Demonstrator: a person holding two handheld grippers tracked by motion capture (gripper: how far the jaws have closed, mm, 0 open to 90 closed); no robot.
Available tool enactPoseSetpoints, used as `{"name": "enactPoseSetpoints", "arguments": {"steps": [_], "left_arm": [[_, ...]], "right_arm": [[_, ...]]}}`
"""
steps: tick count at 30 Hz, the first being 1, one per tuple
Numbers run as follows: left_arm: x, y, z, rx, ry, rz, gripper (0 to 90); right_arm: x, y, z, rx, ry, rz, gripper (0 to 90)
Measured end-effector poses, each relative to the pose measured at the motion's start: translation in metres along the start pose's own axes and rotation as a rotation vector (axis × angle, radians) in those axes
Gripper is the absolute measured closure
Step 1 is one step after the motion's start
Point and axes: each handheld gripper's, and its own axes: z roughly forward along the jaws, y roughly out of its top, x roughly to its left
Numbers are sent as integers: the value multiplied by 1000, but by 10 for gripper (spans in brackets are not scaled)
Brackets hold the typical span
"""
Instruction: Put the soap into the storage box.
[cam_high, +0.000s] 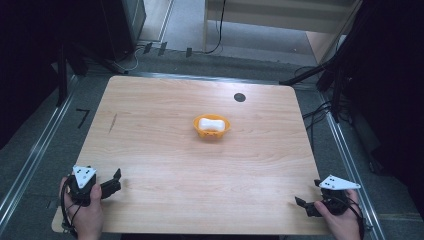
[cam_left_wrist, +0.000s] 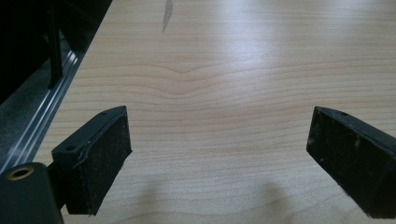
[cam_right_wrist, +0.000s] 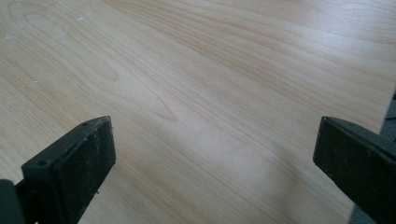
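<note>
An orange bowl (cam_high: 212, 127) with a white lump (cam_high: 211, 123) in it sits near the middle of the wooden table (cam_high: 165, 160). My left gripper (cam_high: 116, 181) rests at the table's front left corner, held by a hand. In the left gripper view the left gripper (cam_left_wrist: 219, 140) stands open over bare wood. At the front right corner a hand holds my right gripper (cam_high: 303, 204). The right gripper view has the right gripper (cam_right_wrist: 215, 154) open too, with nothing between its jaws. Both are far from the bowl.
A small black round disc (cam_high: 239, 97) lies on the table's far side, right of centre. Metal rails (cam_high: 35, 150) run along both sides of the table. Dark stands and cables (cam_high: 320, 112) crowd the right and far left.
</note>
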Motion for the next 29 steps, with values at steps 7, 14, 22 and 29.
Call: {"name": "enactPoseSetpoints", "arguments": {"steps": [7,14,22,29], "left_arm": [[1,0,0,-2,-1,-13,68],[1,0,0,5,-3,-12,68],[-1,0,0,4,0,6,68],[-2,0,1,9,1,19,68]], "right_arm": [[-5,-12,-9,-47,-11,31,0],[-3,-20,-3,-89,-20,60,0],[6,-21,1,-105,-39,46,0],[8,-22,-1,-117,-41,42,0]]}}
